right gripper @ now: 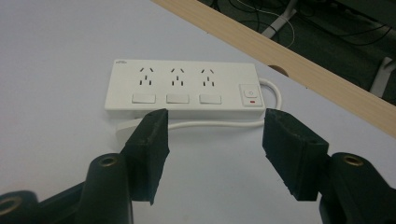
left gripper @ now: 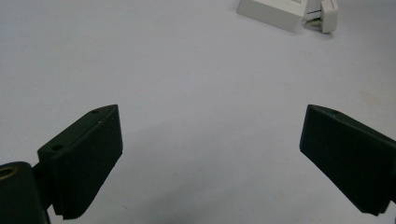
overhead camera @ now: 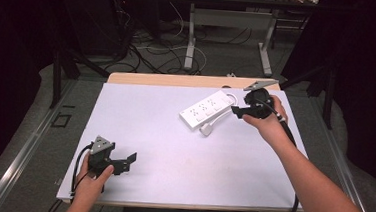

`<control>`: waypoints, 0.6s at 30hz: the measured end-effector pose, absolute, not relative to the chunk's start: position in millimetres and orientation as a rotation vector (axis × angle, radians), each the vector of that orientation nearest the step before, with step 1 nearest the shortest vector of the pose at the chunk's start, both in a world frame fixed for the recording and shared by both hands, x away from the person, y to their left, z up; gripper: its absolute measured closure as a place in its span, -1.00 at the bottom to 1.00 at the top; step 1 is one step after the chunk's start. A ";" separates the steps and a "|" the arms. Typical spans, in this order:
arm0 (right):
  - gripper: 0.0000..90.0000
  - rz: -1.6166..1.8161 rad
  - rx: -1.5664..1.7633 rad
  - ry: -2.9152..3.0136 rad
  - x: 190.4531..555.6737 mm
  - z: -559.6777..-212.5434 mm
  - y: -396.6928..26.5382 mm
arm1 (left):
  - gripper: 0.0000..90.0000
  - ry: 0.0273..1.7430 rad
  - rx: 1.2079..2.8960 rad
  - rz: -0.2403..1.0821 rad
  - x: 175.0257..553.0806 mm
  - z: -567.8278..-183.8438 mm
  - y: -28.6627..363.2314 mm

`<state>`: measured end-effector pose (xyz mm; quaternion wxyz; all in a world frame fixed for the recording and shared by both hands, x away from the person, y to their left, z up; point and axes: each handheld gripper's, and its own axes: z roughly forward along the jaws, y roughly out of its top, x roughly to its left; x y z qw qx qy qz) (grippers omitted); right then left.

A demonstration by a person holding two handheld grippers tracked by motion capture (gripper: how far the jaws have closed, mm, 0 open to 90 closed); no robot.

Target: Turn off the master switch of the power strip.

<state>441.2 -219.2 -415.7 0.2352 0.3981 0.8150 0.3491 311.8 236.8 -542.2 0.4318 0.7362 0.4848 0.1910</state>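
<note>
At the table's [overhead camera: 173, 150] seven o'clock corner, I am holding my left gripper [overhead camera: 128, 161] low over the white surface, its jaws spread wide and gripping nothing, pointing toward two o'clock. In the left gripper view the gripper [left gripper: 210, 154] is framing bare tabletop [left gripper: 187, 70], with the power strip [left gripper: 273, 11] and its plug [left gripper: 327, 16] lying well apart at one o'clock.

The strip [overhead camera: 207, 109] is lying flat toward the table's one o'clock area, angled, near the wooden far edge [overhead camera: 178, 80]. Its plug [overhead camera: 207, 130] is resting just beside it on the near side, joined by a white cord [overhead camera: 220, 118].

At the two o'clock side, I am holding my right gripper [overhead camera: 236, 110] just beside the strip's switch end. In the right gripper view the gripper [right gripper: 215, 140] is standing released, jaws apart and empty, with the strip [right gripper: 184, 86] lying just beyond the tips at twelve o'clock. Three sockets, three small buttons and one switch are facing up; the cord [right gripper: 215, 124] is running along its near side between the jaws.
</note>
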 end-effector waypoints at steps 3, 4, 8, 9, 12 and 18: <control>0.04 0.937 1.086 2.255 449.7 -418.5 -214.0 | -0.87 1.208 1.838 0.474 311.9 -542.4 236.4; 0.04 0.937 1.086 2.255 449.7 -418.5 -214.0 | -0.87 1.208 1.834 0.474 312.0 -542.8 236.1; 0.16 0.933 1.076 2.272 460.0 -423.0 -206.7 | -0.87 1.206 1.836 0.478 312.9 -543.8 236.9; 0.16 0.933 1.076 2.272 460.0 -423.0 -206.7 | -0.87 1.210 1.838 0.472 312.6 -543.6 237.3; 0.20 0.932 1.090 2.271 467.0 -424.2 -202.8 | -0.87 1.211 1.838 0.470 312.3 -542.9 239.3; 0.25 0.933 1.110 2.263 478.4 -423.6 -197.4 | -0.87 1.216 1.832 0.475 313.1 -544.6 240.8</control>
